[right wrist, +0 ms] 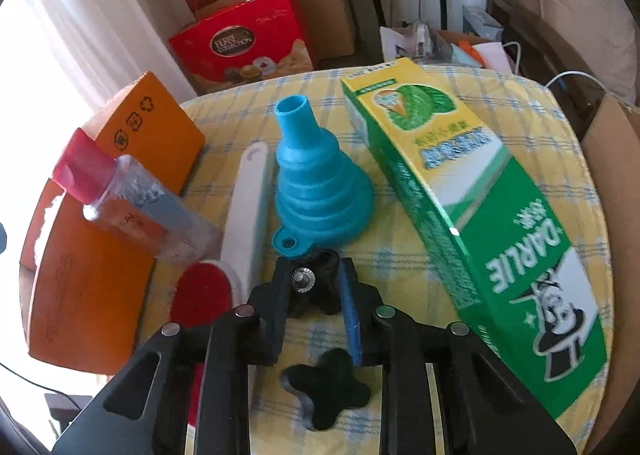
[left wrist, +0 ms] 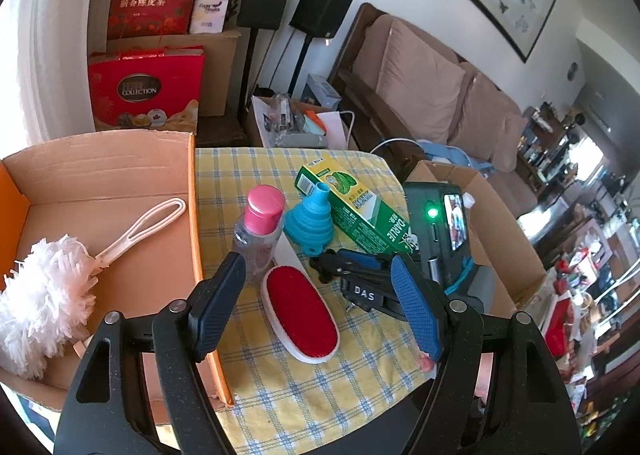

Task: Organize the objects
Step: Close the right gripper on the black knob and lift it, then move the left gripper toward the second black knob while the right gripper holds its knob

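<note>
On the yellow checked tablecloth [left wrist: 280, 395] stand a clear bottle with a pink cap [left wrist: 260, 231] [right wrist: 132, 195] and a blue collapsible funnel [left wrist: 308, 223] [right wrist: 316, 179]. A green and yellow toothpaste box [left wrist: 352, 203] [right wrist: 460, 195] and a red lint brush [left wrist: 300, 319] [right wrist: 208, 287] lie there too. My right gripper [right wrist: 312, 295] [left wrist: 326, 265] is shut on a small black star knob [right wrist: 308, 287] just in front of the funnel. A second black knob [right wrist: 324, 395] lies below it. My left gripper [left wrist: 318, 275] hangs open over the lint brush, holding nothing.
An open cardboard box [left wrist: 100, 215] with orange outer walls stands at the left and holds a white duster [left wrist: 40, 295]. Another open carton [left wrist: 500, 235] sits past the table's right edge. Red gift boxes [left wrist: 148, 87], speakers and a sofa [left wrist: 440, 95] stand behind.
</note>
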